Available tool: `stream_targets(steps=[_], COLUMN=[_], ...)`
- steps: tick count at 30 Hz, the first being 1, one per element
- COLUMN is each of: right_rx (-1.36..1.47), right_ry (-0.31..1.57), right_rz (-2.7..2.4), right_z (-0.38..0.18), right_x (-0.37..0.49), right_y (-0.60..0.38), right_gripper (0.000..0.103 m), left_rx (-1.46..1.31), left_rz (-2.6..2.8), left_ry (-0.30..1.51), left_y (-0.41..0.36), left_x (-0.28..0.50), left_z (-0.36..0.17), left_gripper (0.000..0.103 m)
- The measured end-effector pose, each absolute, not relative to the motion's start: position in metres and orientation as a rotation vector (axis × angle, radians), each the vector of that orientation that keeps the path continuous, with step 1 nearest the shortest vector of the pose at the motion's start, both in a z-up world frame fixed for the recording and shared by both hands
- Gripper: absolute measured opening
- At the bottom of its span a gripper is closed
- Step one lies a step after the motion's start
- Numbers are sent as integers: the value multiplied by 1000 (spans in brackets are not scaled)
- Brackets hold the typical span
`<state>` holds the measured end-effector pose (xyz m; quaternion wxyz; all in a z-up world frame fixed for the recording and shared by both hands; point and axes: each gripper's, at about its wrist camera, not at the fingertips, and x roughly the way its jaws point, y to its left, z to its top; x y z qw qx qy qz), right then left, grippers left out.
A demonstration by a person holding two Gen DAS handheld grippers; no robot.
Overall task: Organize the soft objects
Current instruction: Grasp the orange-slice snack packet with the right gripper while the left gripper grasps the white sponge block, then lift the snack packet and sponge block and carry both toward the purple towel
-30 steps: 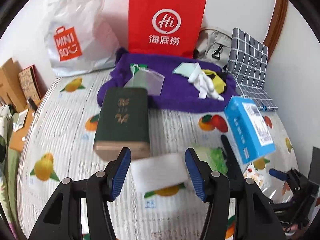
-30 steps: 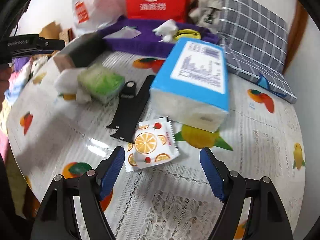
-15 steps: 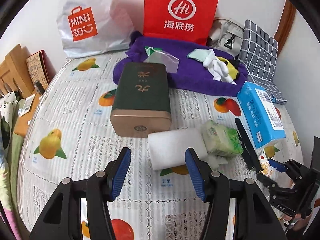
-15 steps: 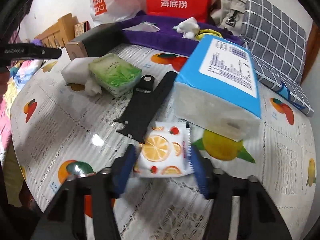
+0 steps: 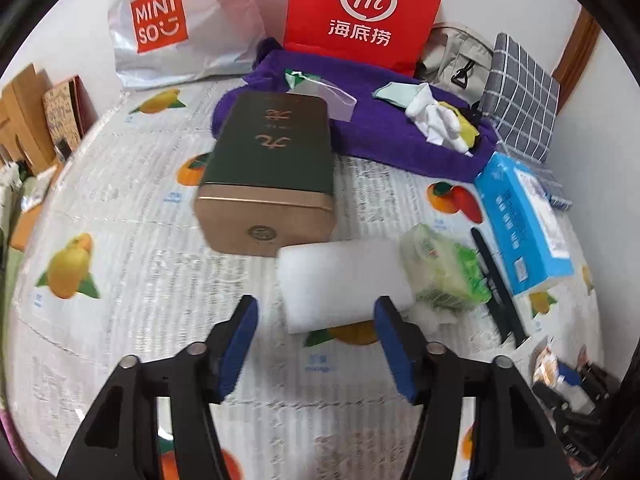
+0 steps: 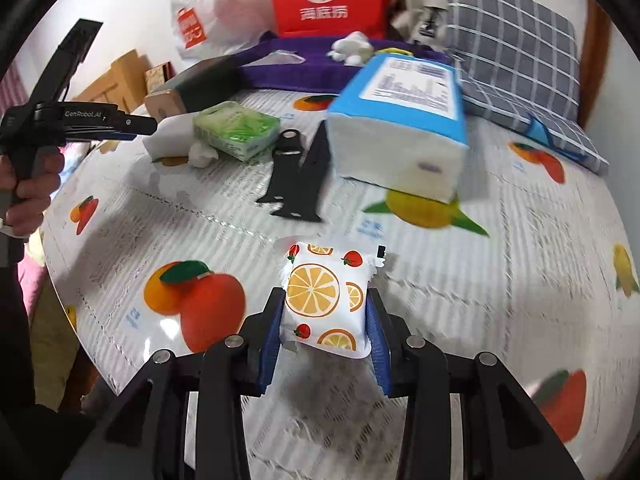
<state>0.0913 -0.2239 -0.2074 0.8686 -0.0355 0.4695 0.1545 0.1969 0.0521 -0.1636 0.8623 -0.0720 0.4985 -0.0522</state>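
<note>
Right gripper [image 6: 324,320], lower centre of frame: jaws closing on the fruit-print packet [image 6: 326,298], pads at both sides. Left gripper [image 5: 316,340]: jaws opening, empty, white foam block [image 5: 344,280] just ahead. Green tissue pack [image 6: 236,130] and blue tissue pack [image 6: 400,120] remain unsorted; task judged early.

bare tablecloth [image 5: 120,208] left of green tin [image 5: 268,172], white foam block [image 5: 344,280], tissue packs crowding right
</note>
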Motion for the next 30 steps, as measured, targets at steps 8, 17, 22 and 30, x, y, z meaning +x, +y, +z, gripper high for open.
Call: stream_targets(steps=[8,17,22,30], right_rx=[-58,-37,-2,64], right_ry=[976,960,964,957], right_rz=[300,283,272,226], right_z=[-210,-211,-209,-198], right_x=[95,104,107,102], right_y=[-229,-228,-232,-239], right_gripper=[39,40,40,40], left_rx=[-77,-118,-120,-146], left_rz=[-87,-102,-103,-98], left_ry=[1024,1037,1049,1025], left_y=[23,29,36,48], left_x=[215,215,202,184], left_z=[-181,-192,-188,-175], left_gripper=[82,81,81,81])
